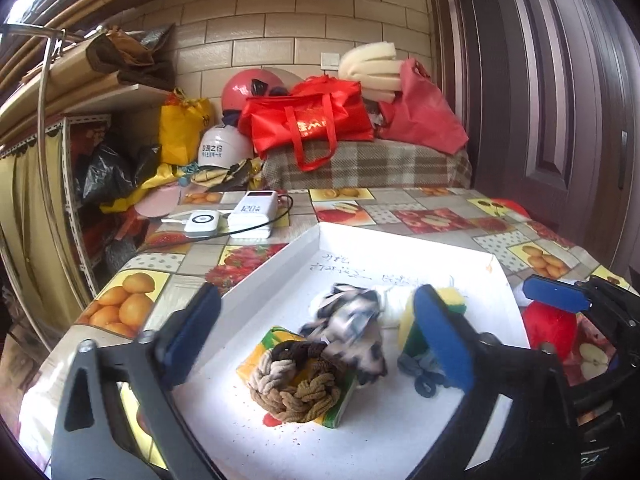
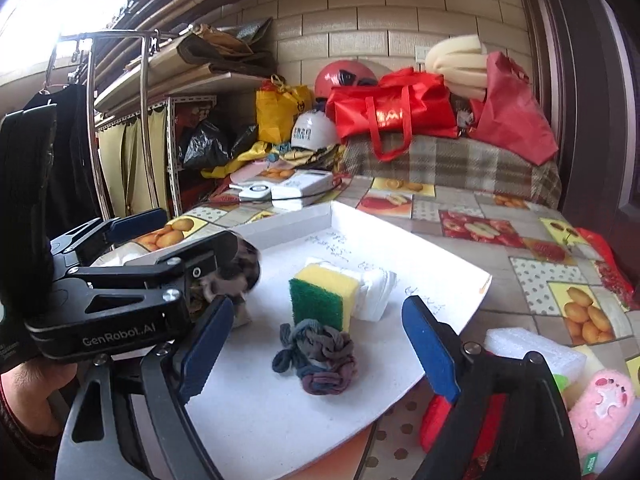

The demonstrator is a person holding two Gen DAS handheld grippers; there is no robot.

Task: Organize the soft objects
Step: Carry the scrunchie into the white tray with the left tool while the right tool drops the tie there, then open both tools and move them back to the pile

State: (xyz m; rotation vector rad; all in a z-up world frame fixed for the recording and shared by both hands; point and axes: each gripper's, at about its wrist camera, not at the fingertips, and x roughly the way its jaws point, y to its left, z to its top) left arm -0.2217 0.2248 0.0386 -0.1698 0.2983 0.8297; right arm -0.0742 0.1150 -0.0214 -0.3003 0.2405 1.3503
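In the left wrist view my left gripper stands open over a white tray. Between its pads, untouched, lie a blurred black-and-white cloth and a brown braided hair-tie ring on a yellow-green packet. My right gripper is open too, its pads either side of a blue-grey hair-tie bundle without touching it. Behind that bundle a yellow-green sponge stands against a white folded wad. The left gripper shows at the left, the cloth at its tips.
A red plush, a pink plush and a white foam block lie off the tray's right side. Two white power banks with a cable sit at the table's back. Red bags and helmets pile up behind.
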